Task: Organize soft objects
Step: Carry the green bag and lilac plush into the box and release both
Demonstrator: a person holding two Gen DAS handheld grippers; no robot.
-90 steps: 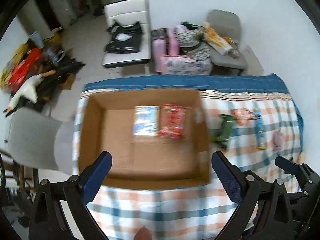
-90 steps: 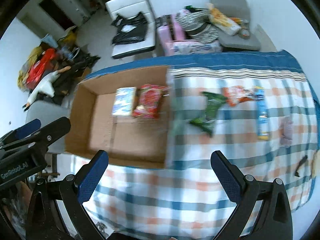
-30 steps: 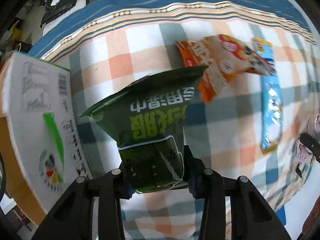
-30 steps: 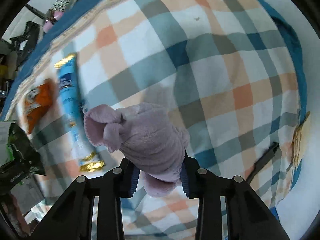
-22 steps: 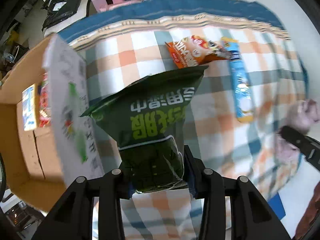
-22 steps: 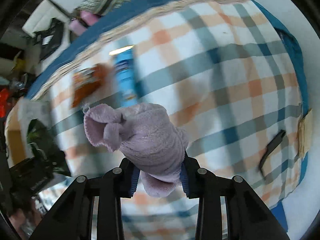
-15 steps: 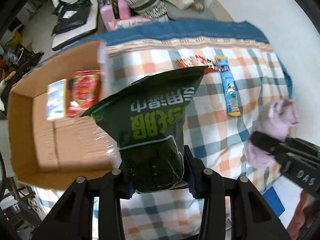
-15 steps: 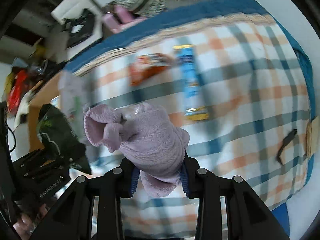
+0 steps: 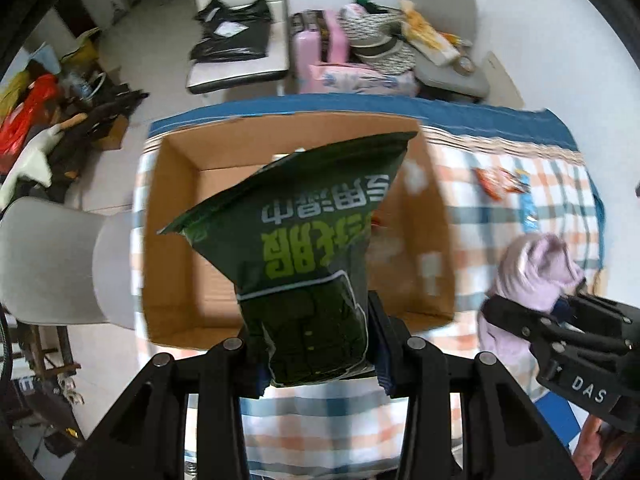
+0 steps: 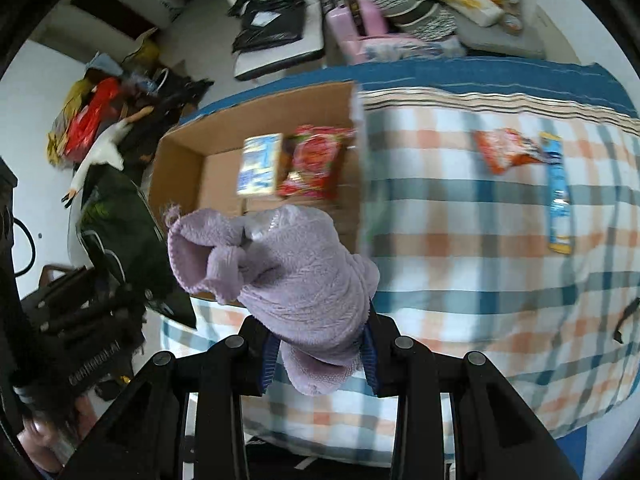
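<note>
— Holding firm, both of them: the left gripper [image 9: 316, 350] has its fingers closed on the bottom of the green snack bag [image 9: 308, 236], which hangs in the air above the cardboard box [image 9: 172, 216]; the right gripper [image 10: 318, 354] is clamped on the purple plush [image 10: 288, 272], over the near corner of the box [image 10: 180, 152].

— What might spoil it?

— I'd judge the bag is the worry. It is pinched low and stands tall, so it could flop or slide out and land on a box wall instead of inside. The two grippers are near each other, so dropping both at once could knock them together.

— Room inside?

— A yellow packet [image 10: 258, 166] and a red packet [image 10: 314, 166] lie at the far end; the near floor looks bare. An orange packet [image 10: 504, 150] and a blue stick [image 10: 558, 196] lie on the checked cloth [image 10: 460, 240], well apart from the box.
</note>
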